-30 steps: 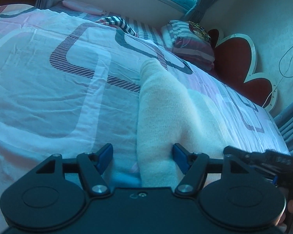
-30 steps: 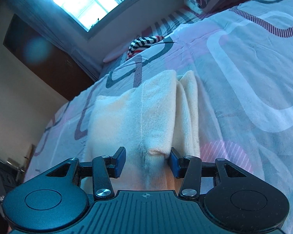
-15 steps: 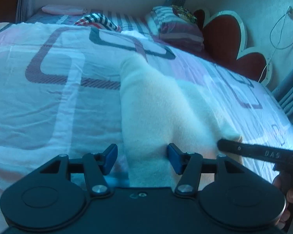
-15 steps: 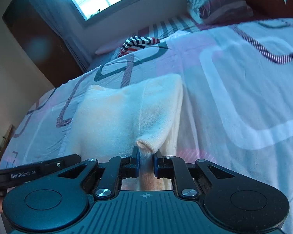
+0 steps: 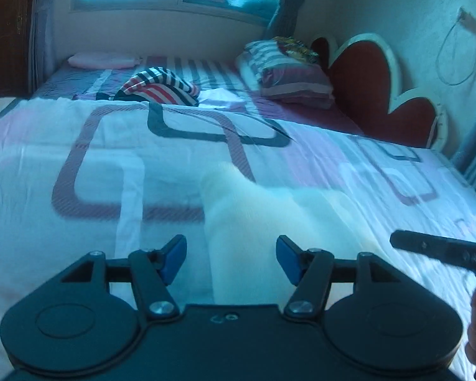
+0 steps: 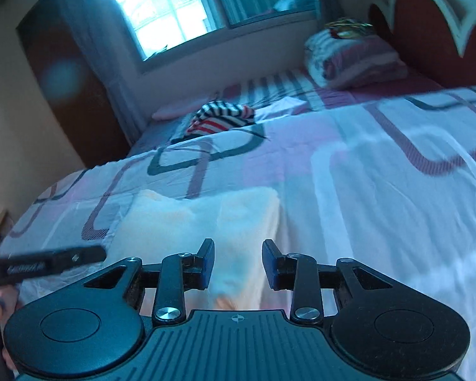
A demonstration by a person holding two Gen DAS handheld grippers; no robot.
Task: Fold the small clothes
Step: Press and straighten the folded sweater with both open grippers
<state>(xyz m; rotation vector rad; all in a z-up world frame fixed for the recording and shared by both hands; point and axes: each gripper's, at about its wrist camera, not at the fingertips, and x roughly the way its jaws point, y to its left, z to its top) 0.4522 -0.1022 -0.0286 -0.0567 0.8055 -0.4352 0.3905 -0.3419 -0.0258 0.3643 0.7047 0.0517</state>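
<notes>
The cream garment [image 5: 254, 219] lies folded into a compact bundle on the bed's patterned cover [image 5: 79, 165], right in front of me. My left claw [image 5: 231, 260] hangs above its near end with the blue pads [image 5: 174, 258] standing wide on either side and touching no cloth; the jaws are opening a little further. My right claw [image 6: 238, 265] sits over the bundle's near right corner, its jaws opening too, with a narrower gap; cloth shows in that gap, but the pads are clear of it, so I hold nothing in either hand.

I judge that the fold on this piece is just done and I am at the release, letting the bundle rest as it lies. It looks soft and thick, so it may spring open a little at the top layer.

Next I would expect to move on to another item. The striped garment [image 5: 158, 87] lies crumpled at the far end of the bed, well apart from the cream bundle, near the pillow [image 5: 288, 73]. Reaching it calls for lifting both claws clear without snagging the folded edge, then carrying them across the cover.
</notes>
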